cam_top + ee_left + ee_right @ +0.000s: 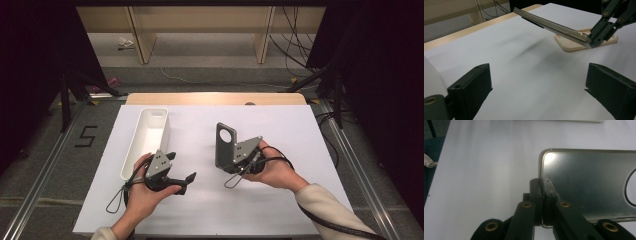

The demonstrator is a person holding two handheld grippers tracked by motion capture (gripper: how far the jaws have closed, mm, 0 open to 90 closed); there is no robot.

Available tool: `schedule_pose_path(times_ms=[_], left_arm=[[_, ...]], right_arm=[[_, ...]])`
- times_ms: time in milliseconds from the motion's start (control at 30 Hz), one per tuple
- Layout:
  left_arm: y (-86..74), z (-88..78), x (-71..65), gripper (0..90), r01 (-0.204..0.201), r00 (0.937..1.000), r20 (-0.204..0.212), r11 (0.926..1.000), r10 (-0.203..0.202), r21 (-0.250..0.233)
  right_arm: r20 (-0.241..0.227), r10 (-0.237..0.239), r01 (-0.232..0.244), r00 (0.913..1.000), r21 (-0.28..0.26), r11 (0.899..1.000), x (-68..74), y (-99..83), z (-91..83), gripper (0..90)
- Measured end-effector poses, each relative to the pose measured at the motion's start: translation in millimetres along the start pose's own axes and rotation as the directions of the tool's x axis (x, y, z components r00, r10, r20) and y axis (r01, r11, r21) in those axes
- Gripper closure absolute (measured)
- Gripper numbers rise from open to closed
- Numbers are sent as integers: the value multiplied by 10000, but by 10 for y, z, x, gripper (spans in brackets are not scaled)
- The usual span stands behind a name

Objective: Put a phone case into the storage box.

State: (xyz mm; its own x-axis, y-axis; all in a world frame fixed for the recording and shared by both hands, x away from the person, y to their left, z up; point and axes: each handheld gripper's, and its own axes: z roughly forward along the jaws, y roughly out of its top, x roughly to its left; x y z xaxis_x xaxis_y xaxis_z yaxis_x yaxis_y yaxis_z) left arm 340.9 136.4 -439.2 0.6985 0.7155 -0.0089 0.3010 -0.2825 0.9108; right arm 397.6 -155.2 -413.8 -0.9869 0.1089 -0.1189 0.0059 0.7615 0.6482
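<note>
Grey metal plate (226, 145) with round hole: lifted off surface (280, 200), held upright right of white tray (150, 131). Your right tongs (235, 156) clenched on plate's edge. Left tongs (181, 172) released, empty, near tray's front end. Beige case (574, 46) lies beyond plate. Pick-up looks done; placing left, tray likely.

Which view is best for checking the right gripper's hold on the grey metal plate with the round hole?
The right gripper view: the right gripper pinches the edge of the grey metal plate up close. The high view shows the plate standing upright, the grip hidden. The left gripper view shows it edge-on, lifted off the table.
</note>
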Motion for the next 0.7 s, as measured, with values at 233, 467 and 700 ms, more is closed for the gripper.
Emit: schedule_pose_path(times_ms=[233, 467, 700], left_arm=[[34, 53, 6, 60, 2, 10000, 9, 9999, -2, 117], [96, 98, 35, 62, 60, 10000, 1, 9999, -60, 140], [164, 145, 65, 71, 199, 9998, -44, 9997, -198, 135]], right_arm=[[69, -137, 139, 9999, -286, 9995, 140, -57, -70, 896], [21, -188, 189, 9998, -407, 9990, 249, -103, -98, 895], [-24, -276, 274, 9996, -431, 9987, 336, -140, -98, 895]])
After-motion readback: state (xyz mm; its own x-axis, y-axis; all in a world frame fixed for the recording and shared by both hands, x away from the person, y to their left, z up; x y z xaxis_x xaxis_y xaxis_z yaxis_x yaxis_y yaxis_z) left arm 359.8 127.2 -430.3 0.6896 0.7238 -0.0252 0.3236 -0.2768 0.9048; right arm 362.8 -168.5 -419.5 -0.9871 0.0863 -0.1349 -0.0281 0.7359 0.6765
